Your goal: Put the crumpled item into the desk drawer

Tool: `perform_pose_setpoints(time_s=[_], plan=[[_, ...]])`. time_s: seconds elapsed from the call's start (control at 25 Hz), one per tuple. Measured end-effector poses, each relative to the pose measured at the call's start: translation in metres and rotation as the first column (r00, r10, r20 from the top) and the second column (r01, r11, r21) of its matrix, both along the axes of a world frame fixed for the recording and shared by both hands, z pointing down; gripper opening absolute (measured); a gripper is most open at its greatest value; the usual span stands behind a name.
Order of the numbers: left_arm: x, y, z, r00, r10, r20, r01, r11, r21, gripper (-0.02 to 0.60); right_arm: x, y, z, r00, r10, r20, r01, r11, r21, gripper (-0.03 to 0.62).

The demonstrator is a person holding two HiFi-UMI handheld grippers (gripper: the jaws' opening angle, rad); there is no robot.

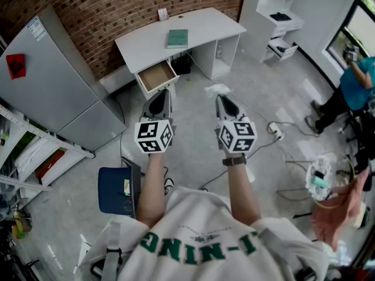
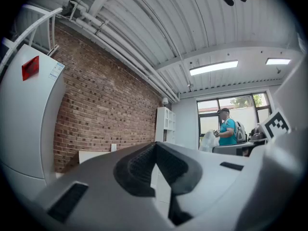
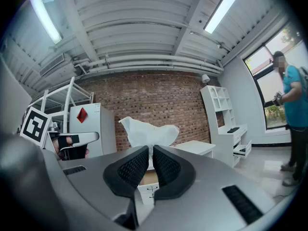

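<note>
A white crumpled item [image 1: 218,89] sticks out of my right gripper [image 1: 222,100], which is shut on it and held up in the air. In the right gripper view the crumpled item [image 3: 147,133] rises above the closed pads [image 3: 133,167]. Ahead stands the white desk [image 1: 199,25], its drawer [image 1: 156,76] pulled open and showing a bare wooden inside. The same drawer [image 3: 150,179] shows low between the right jaws. My left gripper [image 1: 159,101] hovers beside the right one, shut with nothing in it [image 2: 155,150].
A green book [image 1: 177,38] lies on the desk. A grey cabinet [image 1: 53,81] stands at the left and a blue chair [image 1: 119,190] near my feet. Cables and a power strip [image 1: 275,130] lie on the floor. A person in a teal shirt [image 1: 357,84] stands at the right by white shelves [image 1: 275,16].
</note>
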State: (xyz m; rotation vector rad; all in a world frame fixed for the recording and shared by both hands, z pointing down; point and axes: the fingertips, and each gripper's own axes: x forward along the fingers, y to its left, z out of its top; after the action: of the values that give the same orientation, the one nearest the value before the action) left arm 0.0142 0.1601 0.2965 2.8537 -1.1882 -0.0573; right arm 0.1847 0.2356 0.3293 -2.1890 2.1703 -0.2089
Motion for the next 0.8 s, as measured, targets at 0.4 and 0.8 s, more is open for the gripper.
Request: perform_pose_setpoints(time_s=[0.4,0.8], plan=[[0.0,0.028,0.023,0.996,-0.049,0.073,0.051,0.998,-0.021,-0.002,-0.002,0.022,0.016,0.997,-0.076,0.015,0.076,0.997,0.009,0.026],[0.011,-0.005,0.047,0.995,-0.025,0.094,0.029,0.999,-0.039,-0.002,-0.015,-0.02,0.038,0.994,-0.1,0.04,0.1,0.995,-0.016,0.026]])
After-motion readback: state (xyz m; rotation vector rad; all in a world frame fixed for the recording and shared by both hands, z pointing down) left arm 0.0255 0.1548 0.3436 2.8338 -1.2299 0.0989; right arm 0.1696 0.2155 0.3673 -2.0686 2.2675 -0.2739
